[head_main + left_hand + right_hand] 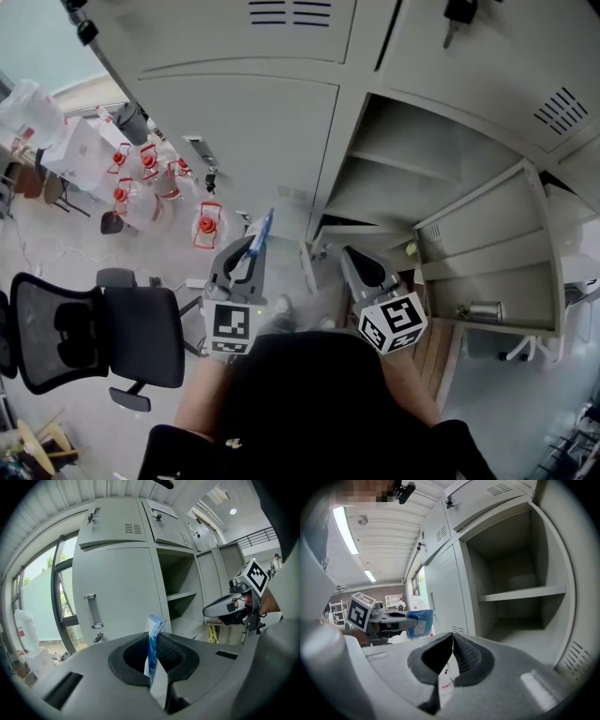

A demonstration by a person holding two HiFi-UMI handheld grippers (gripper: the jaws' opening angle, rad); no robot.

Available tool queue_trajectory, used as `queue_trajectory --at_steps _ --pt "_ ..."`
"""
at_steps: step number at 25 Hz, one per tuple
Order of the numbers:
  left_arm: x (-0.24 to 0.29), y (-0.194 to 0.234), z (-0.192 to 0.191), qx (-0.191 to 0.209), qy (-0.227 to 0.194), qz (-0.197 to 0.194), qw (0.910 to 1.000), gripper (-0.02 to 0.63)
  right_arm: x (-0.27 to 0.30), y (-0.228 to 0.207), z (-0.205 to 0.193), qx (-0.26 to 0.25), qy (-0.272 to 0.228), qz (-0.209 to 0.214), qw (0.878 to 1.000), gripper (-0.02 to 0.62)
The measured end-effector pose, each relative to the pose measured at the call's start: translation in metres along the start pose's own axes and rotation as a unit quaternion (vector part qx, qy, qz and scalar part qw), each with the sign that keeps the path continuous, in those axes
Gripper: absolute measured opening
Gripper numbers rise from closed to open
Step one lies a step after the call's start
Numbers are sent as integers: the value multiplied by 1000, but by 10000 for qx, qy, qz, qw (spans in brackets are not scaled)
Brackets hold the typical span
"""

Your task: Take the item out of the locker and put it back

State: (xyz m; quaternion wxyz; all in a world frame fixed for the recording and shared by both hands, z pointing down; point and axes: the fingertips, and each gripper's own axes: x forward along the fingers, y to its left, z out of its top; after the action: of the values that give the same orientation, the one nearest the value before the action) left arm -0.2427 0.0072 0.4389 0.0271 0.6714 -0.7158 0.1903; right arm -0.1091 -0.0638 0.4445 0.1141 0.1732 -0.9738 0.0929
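Note:
A thin blue-and-white packet (262, 232) stands on edge in my left gripper (251, 251), whose jaws are shut on it in front of the closed lower locker door. In the left gripper view the packet (155, 626) sticks up out of the gripper (152, 641). My right gripper (352, 255) is shut with nothing between its pads. It sits just outside the open locker (403, 178), whose shelf (520, 593) and floor are bare. The right gripper view shows its closed jaws (452, 639) and the packet (420, 621) off to the left.
The locker's door (492, 248) swings out to the right, with a lock cylinder (484, 309) on its inner face. A black office chair (103, 337) and red-capped water jugs (150, 173) stand on the left. The neighbouring door has a handle (93, 611).

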Motion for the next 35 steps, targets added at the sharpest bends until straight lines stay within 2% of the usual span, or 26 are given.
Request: queue_trajectory --at_steps 9,18,25,35 --pt "-4 16 -13 -100 159 195 9996 44 19 7 4 -79 20 220 9997 -2" --pt "3 10 -9 -1 161 92 9998 44 20 2 5 -90 35 216 9997 -1" --pt "17 -7 2 168 92 -197 9996 44 8 -11 6 -45 -6 -9 10000 -2" --pt "46 -54 24 429 -134 -939 9946 44 -28 -37 -1 105 -14 -630 9980 -2"
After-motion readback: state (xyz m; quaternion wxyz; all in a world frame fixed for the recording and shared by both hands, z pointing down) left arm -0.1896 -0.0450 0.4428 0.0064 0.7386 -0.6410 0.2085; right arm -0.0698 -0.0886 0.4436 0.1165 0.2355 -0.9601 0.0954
